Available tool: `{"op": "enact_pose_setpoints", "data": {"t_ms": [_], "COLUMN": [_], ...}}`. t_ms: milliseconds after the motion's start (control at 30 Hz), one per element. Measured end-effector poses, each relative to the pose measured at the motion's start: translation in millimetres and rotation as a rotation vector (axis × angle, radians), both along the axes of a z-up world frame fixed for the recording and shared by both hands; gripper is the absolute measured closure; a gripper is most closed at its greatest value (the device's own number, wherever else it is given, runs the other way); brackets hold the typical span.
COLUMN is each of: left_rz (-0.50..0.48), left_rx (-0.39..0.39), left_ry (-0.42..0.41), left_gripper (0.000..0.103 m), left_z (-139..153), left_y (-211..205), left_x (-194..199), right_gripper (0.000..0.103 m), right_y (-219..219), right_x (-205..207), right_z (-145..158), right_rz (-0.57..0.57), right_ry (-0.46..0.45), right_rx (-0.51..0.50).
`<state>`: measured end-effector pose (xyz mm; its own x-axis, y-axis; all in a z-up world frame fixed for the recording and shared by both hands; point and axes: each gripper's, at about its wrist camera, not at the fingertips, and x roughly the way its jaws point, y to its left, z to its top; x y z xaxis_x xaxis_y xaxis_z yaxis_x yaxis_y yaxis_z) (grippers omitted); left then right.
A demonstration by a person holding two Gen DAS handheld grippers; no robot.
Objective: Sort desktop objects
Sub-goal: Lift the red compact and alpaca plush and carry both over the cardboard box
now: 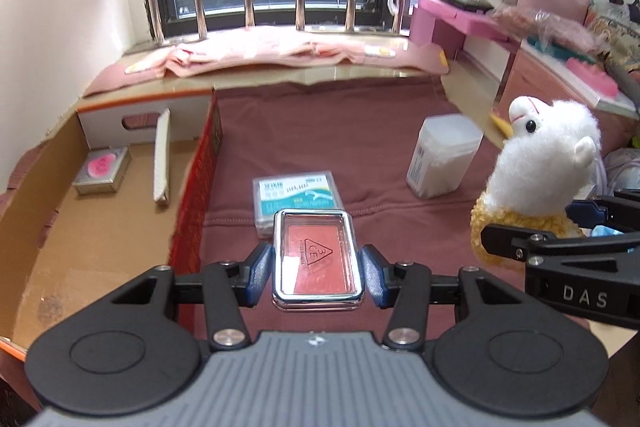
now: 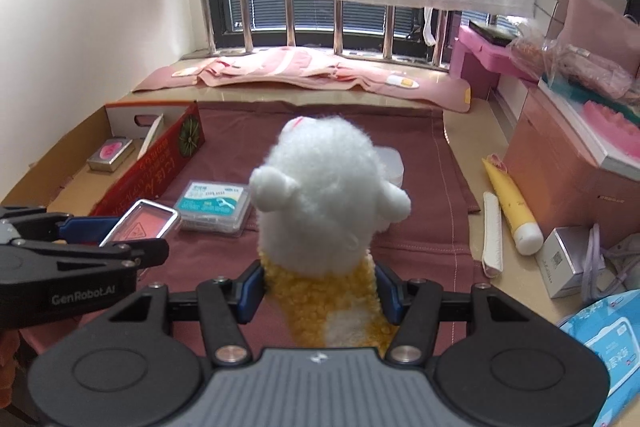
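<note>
Left hand-held gripper (image 1: 318,273) around "3CE" blush compact (image 1: 318,259); right hand-held gripper (image 2: 320,291), "DAS"-marked, around plush alpaca (image 2: 320,203), apparently.

Floss box (image 1: 298,201) on the cloth (image 1: 332,131), cardboard tray (image 1: 100,227) left, cotton-swab jar (image 1: 444,155) right

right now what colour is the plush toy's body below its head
Yellow, under the fluffy plush toy's white head; right wrist view shows it best.

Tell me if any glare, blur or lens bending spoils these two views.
Left wrist view: glare streaks the lid of the blush compact held in the left claw, and the cotton swab jar looks soft. Right wrist view: the plush alpaca in the right claw is sharp; window bars bow from fisheye.
</note>
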<state>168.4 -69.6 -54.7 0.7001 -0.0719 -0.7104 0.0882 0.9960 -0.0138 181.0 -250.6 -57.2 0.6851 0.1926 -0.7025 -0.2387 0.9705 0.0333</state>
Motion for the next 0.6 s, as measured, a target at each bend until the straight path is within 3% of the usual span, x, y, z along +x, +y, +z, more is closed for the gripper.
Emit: {"op": "enact_pose_setpoints", "data": {"t_ms": [333, 600], "left_rz": [0.001, 0.031], "left_rx": [-0.025, -0.039], "left_ry": [-0.072, -0.109], "left_gripper": [0.053, 0.053], "left_z": [40.2, 57.3], "left_y": [15.5, 36.7], "left_x": [-24.0, -45.2], "right_gripper": [0.047, 0.047], "right_y": [16.2, 35.1], "right_x": [-18.5, -35.1], "right_z": [41.2, 54.0], "right_rz": [-0.007, 0.015], "right_ry": [-0.059, -0.079], "right_rx": [0.006, 0.016]}}
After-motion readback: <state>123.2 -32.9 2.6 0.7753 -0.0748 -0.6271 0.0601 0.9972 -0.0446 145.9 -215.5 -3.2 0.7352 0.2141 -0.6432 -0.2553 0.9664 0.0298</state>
